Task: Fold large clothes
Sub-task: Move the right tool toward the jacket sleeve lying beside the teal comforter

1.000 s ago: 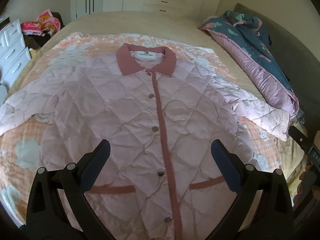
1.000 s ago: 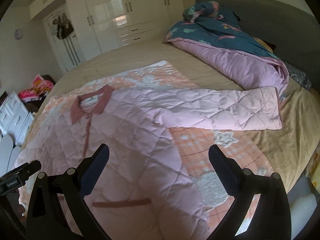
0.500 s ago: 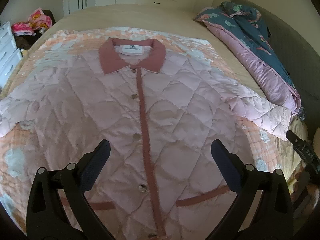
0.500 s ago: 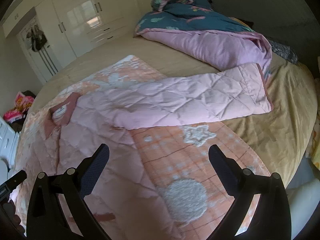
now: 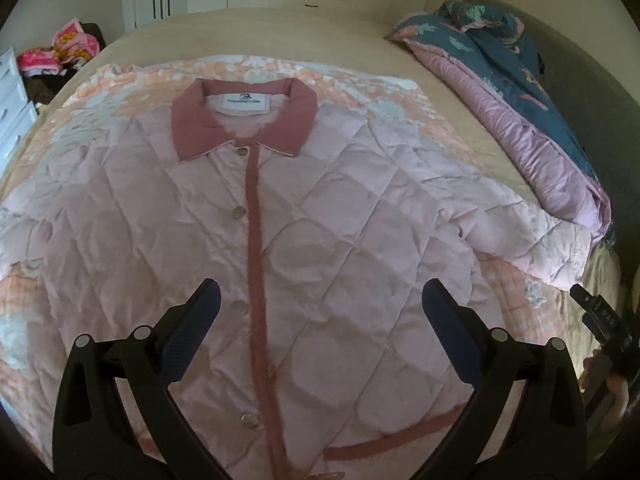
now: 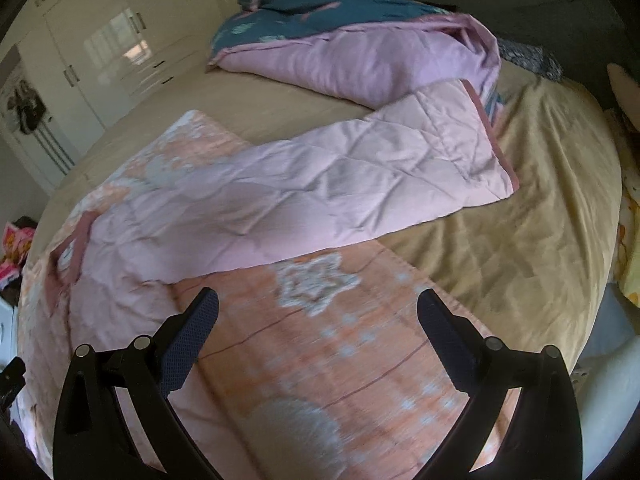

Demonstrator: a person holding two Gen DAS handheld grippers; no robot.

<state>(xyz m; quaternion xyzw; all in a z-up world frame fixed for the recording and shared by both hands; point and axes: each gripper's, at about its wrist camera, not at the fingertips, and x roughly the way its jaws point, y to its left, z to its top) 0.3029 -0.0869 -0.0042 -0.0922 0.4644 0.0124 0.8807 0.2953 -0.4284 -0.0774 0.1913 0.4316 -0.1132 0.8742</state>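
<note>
Quilted pink jacket point(image 5: 320, 240) flat on bed point(image 5: 280, 32), both grippers' jaws apparently empty

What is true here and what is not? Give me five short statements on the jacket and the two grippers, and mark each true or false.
1. The pink quilted jacket lies front up with its dark pink collar at the far end. True.
2. The left gripper is shut on the jacket. False: its fingers stand wide apart and hold nothing.
3. The outstretched sleeve reaches toward the bundled duvet. True.
4. The right gripper hangs over the collar. False: it is over the peach patterned blanket, beside the sleeve.
5. The jacket front is unbuttoned and spread open. False: the placket is closed.
</note>
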